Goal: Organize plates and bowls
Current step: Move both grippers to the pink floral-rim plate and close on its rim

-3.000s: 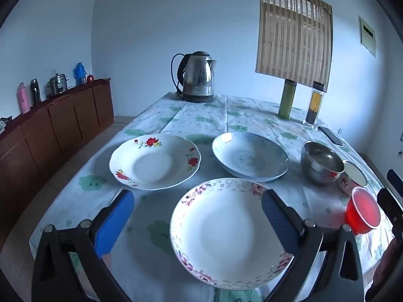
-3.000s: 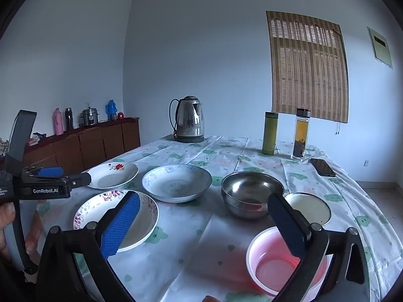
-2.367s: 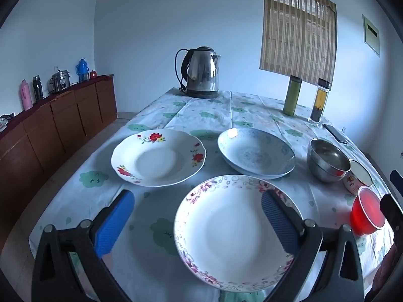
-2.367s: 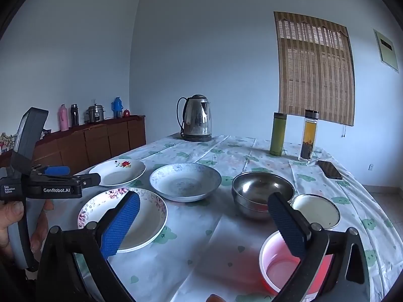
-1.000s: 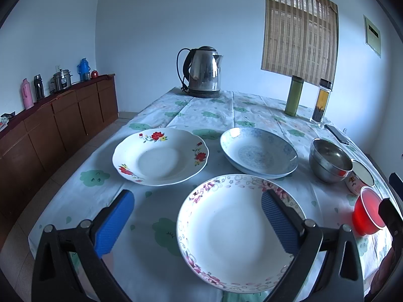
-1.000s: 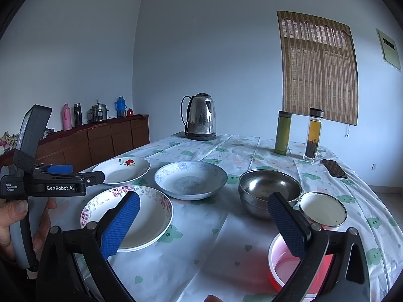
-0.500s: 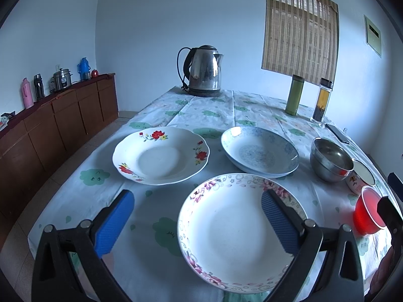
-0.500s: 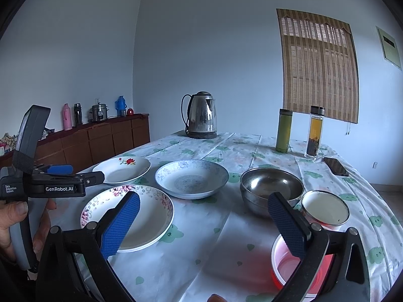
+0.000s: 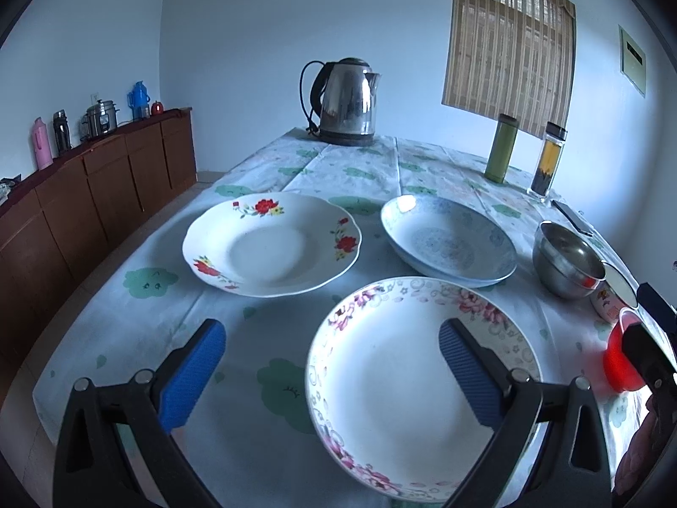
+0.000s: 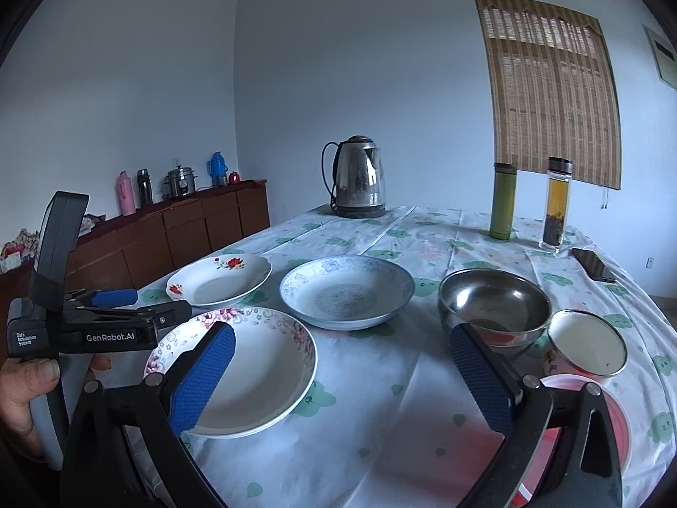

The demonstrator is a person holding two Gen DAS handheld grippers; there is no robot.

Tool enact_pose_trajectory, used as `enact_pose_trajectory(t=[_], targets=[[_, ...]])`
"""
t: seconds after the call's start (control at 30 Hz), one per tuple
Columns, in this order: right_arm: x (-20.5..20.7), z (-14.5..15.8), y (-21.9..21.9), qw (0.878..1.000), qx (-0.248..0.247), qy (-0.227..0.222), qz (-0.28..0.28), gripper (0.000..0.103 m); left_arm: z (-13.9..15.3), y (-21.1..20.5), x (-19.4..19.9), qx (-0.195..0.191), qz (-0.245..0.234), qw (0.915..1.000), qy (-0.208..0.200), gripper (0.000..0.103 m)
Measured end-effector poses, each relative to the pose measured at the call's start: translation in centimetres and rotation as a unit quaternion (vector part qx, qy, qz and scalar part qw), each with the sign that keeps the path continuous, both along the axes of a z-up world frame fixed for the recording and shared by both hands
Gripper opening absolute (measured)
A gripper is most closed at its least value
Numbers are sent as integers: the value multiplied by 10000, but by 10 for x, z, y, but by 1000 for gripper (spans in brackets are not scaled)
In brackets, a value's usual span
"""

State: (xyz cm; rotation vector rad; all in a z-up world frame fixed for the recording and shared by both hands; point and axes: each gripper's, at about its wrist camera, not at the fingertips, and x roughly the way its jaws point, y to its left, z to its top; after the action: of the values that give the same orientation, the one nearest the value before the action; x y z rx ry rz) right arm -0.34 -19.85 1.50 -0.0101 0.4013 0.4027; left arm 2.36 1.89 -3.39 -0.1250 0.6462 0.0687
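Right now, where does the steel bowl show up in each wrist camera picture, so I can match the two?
Left wrist view: the steel bowl sits at the right edge, right of the blue-patterned plate.
Right wrist view: it is right of centre, just beyond the right gripper, whose jaws stand open.
Shared landmark: the kettle at the table's far end, behind the plates in both.

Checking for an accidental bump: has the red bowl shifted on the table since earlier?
Cannot tell. The red bowl sits beside the enamel bowl as before; only the camera view shifted.
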Motion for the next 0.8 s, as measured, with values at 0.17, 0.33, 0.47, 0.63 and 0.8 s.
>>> enact_pose_trajectory(t=[0.17,0.33,0.47,0.63,0.8], targets=[[12,-7,12,9998,-138,140,90,102,-10,4,8,-61,-20,9999,136,101],[28,-13,24,9987,-228,399,205,101,-24,8,16,-204,-105,9989,397,82],[44,-20,33,9956,-294,807,368,69,-30,11,19,-360,-205,9977,543,70],[61,-32,46,9900,-437,1243,498,59,-32,14,21,-447,-260,9968,609,58],[70,-42,50,9847,-574,1564,518,43,-40,12,25,-546,-387,9946,790,50]])
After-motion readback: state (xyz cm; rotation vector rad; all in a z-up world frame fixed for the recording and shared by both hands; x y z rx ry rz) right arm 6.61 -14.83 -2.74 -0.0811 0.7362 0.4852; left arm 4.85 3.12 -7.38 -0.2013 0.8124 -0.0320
